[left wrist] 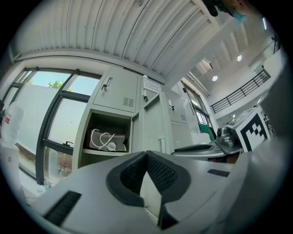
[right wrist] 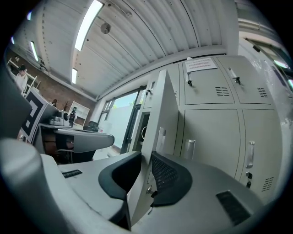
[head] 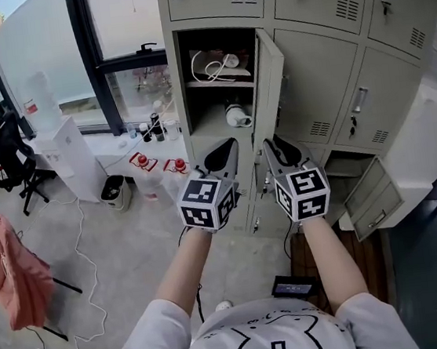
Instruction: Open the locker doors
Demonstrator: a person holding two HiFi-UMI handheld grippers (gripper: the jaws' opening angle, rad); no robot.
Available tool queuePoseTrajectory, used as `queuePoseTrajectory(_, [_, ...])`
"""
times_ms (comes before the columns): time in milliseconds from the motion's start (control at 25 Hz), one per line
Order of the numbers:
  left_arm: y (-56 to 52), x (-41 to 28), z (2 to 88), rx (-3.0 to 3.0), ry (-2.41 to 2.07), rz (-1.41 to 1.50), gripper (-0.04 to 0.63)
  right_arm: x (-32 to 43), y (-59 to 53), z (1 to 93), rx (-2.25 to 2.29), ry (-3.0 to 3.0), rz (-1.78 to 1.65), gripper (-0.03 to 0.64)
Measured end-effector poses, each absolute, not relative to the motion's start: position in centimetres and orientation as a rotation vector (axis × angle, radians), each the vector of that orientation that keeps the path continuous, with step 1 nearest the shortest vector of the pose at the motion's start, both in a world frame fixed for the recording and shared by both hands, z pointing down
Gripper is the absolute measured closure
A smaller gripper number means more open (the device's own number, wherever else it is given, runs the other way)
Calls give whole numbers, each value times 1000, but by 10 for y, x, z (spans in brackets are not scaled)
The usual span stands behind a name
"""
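**Right gripper on the open locker door**

The right gripper (right wrist: 145,157) has its 2 jaws pinched on the free edge of the locker door (head: 270,92), which stands swung out at the left edge of the locker bank (head: 325,77). The left gripper (left wrist: 146,154) has its jaws together, holding nothing.

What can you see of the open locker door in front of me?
The open locker door is a tall, pale grey panel that looks like painted metal. It is swung out toward the person and stands upright, seen almost edge-on from the head view. A small round lock sits near its free edge. The right gripper is closed on that edge, one pad on each face.
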State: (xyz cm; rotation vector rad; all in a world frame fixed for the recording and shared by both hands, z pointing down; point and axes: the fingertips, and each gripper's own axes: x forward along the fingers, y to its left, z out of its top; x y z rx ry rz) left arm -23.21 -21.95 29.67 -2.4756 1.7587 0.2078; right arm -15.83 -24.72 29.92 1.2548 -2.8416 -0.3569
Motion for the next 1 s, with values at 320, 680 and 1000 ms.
queuePoseTrajectory(320, [-210,-196,288,-2482,1722,191,581,-127,-232,292,1217,-2892,-334,573])
queuePoseTrajectory(680, [-194,-128,260,-2460,1647,225,581,-60,-211,271,1278,-2908,-358,612])
queuePoseTrajectory(1000, [-185,-47,252,-2487,1572,245,580,5,-189,263,1310,-2890,-378,612])
